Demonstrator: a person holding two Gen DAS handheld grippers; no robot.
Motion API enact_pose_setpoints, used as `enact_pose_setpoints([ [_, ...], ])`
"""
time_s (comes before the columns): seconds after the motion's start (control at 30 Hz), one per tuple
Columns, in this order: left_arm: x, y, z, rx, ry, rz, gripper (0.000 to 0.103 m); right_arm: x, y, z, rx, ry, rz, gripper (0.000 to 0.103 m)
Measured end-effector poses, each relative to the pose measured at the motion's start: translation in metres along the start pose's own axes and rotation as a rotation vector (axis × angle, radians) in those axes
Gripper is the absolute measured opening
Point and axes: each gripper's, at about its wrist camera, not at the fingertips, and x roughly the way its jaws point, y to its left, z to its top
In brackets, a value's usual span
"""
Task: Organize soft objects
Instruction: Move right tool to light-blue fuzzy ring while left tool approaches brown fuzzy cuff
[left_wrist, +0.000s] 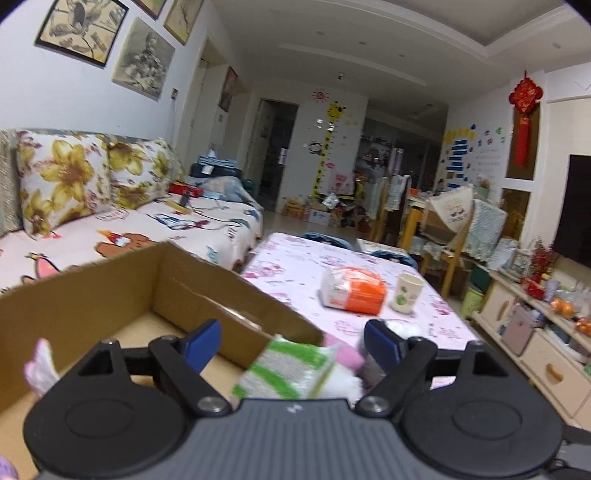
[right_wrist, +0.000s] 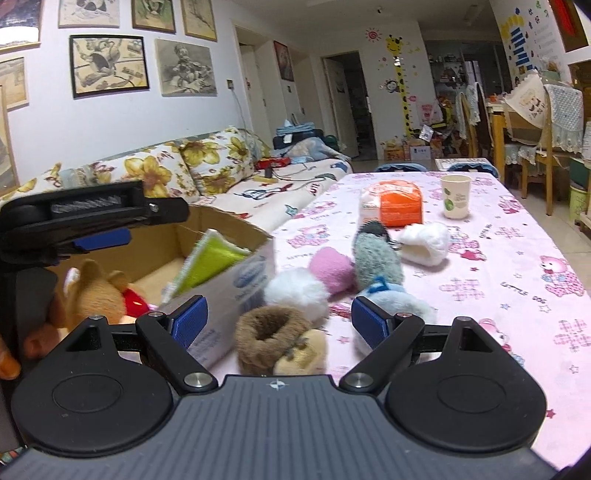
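Observation:
A cardboard box (right_wrist: 236, 273) stands at the table's left; its brown wall fills the left wrist view (left_wrist: 110, 291). A green-and-white sponge cloth (left_wrist: 288, 369) hangs loose between the open fingers of my left gripper (left_wrist: 293, 343), over the box's right wall; it also shows in the right wrist view (right_wrist: 210, 260). A brown teddy (right_wrist: 98, 295) lies in the box. My right gripper (right_wrist: 277, 321) is open and empty above a brown plush bootie (right_wrist: 277, 339). White (right_wrist: 295, 293), pink (right_wrist: 330, 267), grey (right_wrist: 375, 254) and blue (right_wrist: 402, 301) plush pieces lie beyond it.
An orange tissue pack (right_wrist: 395, 203), a paper cup (right_wrist: 456, 195) and a white fluffy piece (right_wrist: 424, 240) sit further along the pink tablecloth (right_wrist: 517, 258). A floral sofa (right_wrist: 184, 173) runs along the left. Chairs and a cabinet (left_wrist: 535, 332) stand at the right.

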Motion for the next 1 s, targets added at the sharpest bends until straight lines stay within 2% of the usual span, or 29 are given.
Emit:
enact_pose_setpoints([
  [0.2, 0.008, -0.008, -0.007, 0.014, -0.004, 0.017, 0.088, 0.01, -0.012, 0.0, 0.028, 0.019, -0.035, 0.103],
  [0.4, 0.02, -0.012, -0.009, 0.078, -0.05, 0.11, 0.088, 0.019, -0.018, -0.004, 0.01, 0.036, -0.06, 0.103],
  [0.67, 0.036, 0.0, -0.004, 0.064, -0.081, 0.18, 0.088, 0.026, -0.039, -0.005, 0.037, 0.042, -0.113, 0.103],
  [0.8, 0.032, -0.01, -0.009, 0.124, -0.091, 0.154, 0.09, 0.036, -0.048, -0.008, 0.051, 0.066, -0.139, 0.103],
  [1.0, 0.018, -0.032, -0.014, 0.196, -0.091, 0.062, 0.091, 0.053, -0.056, -0.012, 0.07, 0.116, -0.129, 0.103],
])
